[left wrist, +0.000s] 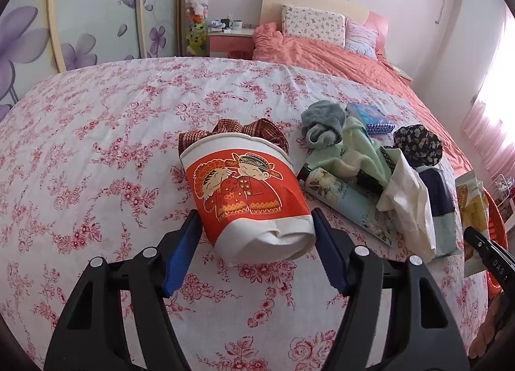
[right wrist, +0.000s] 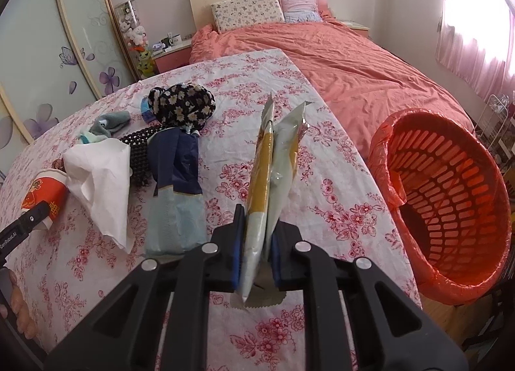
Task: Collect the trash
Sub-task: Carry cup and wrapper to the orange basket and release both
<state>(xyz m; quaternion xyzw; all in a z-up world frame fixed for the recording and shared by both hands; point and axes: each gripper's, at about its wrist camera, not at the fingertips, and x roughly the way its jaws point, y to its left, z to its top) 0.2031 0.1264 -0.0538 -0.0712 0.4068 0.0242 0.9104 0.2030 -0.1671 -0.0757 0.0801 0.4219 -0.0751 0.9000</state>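
1. Looking along our left gripper (left wrist: 256,242), we see a crushed paper cup (left wrist: 248,200) printed with a red cartoon couple, lying on its side on the floral tablecloth (left wrist: 96,145). A brown woven ribbon (left wrist: 238,132) sits at its mouth.
2. Only this left view shows the cup up close, along with a flowered bottle (left wrist: 338,194) and a grey sock (left wrist: 325,123) in the pile beside it.
3. Only our right view shows the red basket (right wrist: 450,197) lined with a red bag, tilted toward us just past the table's right edge.
4. Our left jaws stand wide apart, one on each side of the cup's base; the right pad touches it, and we cannot tell whether the left one does.
5. Our right gripper (right wrist: 256,261) is clamped on a yellow and white snack wrapper (right wrist: 273,184), which stands upright above the cloth.
6. A crumpled white tissue (right wrist: 99,177) lies on the cloth between cup and wrapper.
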